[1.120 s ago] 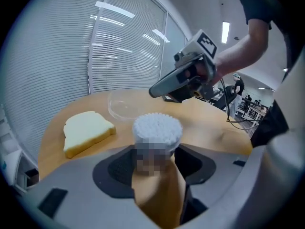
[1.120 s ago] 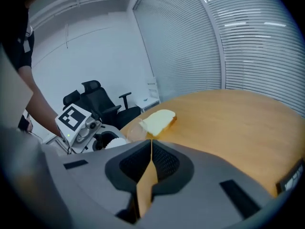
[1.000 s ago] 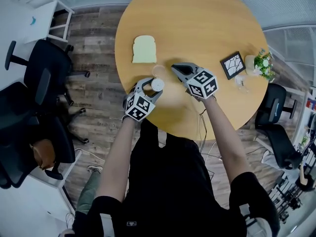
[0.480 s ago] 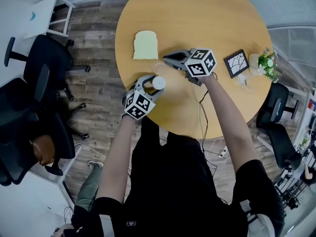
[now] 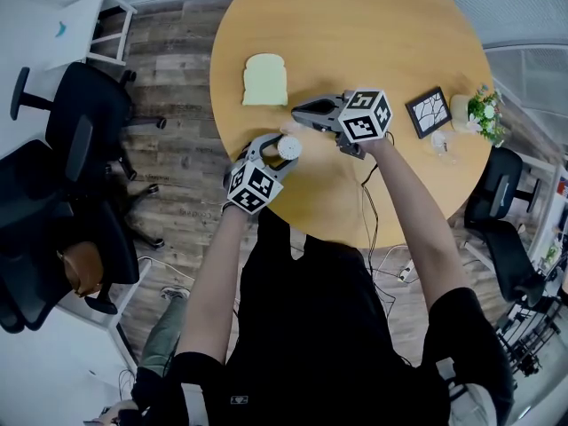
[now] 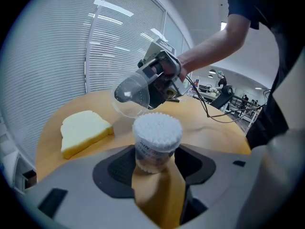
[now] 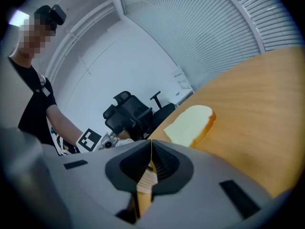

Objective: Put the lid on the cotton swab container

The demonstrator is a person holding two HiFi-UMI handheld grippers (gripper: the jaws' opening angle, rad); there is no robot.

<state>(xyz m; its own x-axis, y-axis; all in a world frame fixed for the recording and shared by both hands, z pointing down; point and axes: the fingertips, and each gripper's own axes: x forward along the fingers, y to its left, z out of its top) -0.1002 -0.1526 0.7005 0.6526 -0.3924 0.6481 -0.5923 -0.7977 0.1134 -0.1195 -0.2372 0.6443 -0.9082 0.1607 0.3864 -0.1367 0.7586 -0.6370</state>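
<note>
Lid is light, thin and slick: hold it by the rim

Left tongs clamp the cotton swab container upright over the bench. Right tongs pinch the clear lid by its rim, just beside the swabs. It is probably flimsy, so squeeze gently.

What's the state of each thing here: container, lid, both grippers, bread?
cotton swab container: open, full of swabs, upright between the left gripper's jaws.
lid: off the container, tilted, pinched at its edge by the right gripper.
left gripper: shut on the cotton swab container.
right gripper: shut on the lid.
bread slice: lying flat on the table, apart from both grippers.
</note>
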